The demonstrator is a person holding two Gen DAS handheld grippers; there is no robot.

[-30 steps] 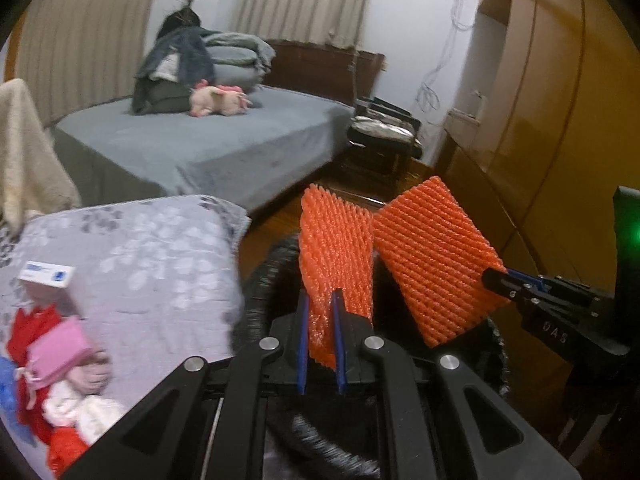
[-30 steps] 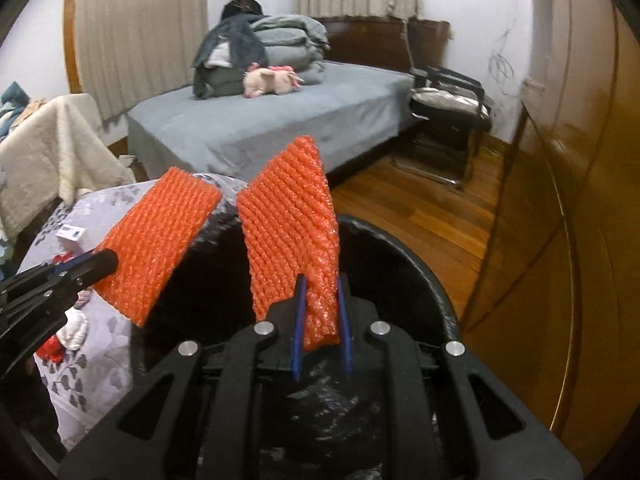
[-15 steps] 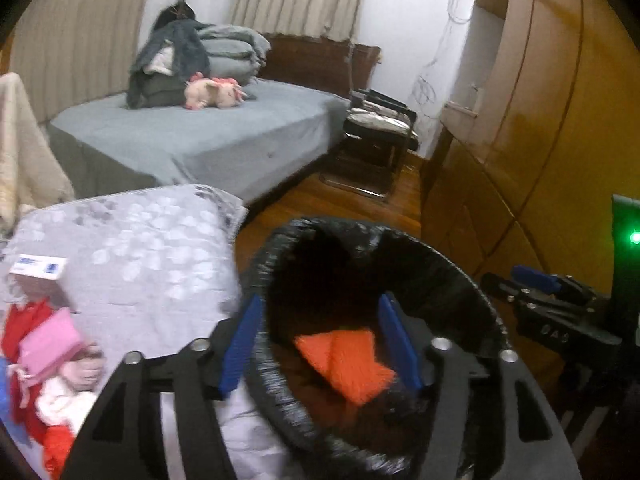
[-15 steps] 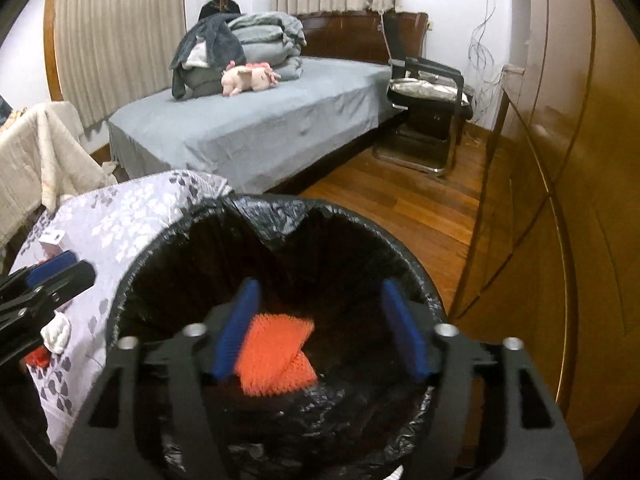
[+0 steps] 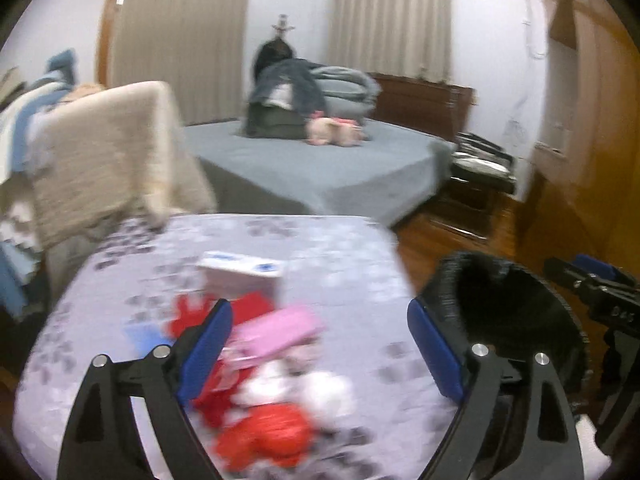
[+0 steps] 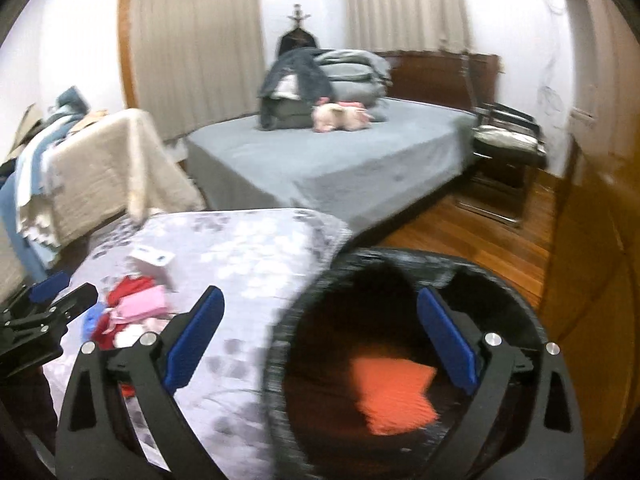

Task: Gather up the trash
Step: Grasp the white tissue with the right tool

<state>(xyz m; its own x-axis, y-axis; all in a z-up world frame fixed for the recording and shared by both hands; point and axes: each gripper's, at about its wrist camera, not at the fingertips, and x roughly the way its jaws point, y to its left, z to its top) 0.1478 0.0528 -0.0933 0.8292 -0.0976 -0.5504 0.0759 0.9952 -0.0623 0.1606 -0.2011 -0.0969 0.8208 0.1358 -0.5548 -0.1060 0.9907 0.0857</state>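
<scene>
A black-lined trash bin point(image 6: 404, 264) stands beside a table with a floral grey cloth point(image 6: 256, 240). Orange foam netting point(image 6: 396, 392) lies inside the bin. My right gripper point(image 6: 320, 344) is open and empty above the bin's left rim. My left gripper point(image 5: 320, 344) is open and empty above a blurred pile of trash on the table: a pink packet point(image 5: 280, 330), red wrappers point(image 5: 264, 436), white scraps point(image 5: 296, 388) and a white box point(image 5: 244, 276). The pile also shows in the right wrist view point(image 6: 132, 308). The bin also shows in the left wrist view point(image 5: 512, 308).
A grey bed point(image 6: 332, 168) with folded bedding and a pink plush toy stands behind the table. A chair draped with a beige blanket point(image 5: 108, 160) is at the left. A black chair point(image 6: 508, 140) and wooden wardrobe point(image 6: 592, 240) are at the right.
Both grippers let go of the orange netting, which dropped into the bin. Both have since swung left; the left one now faces the pile on the table.
</scene>
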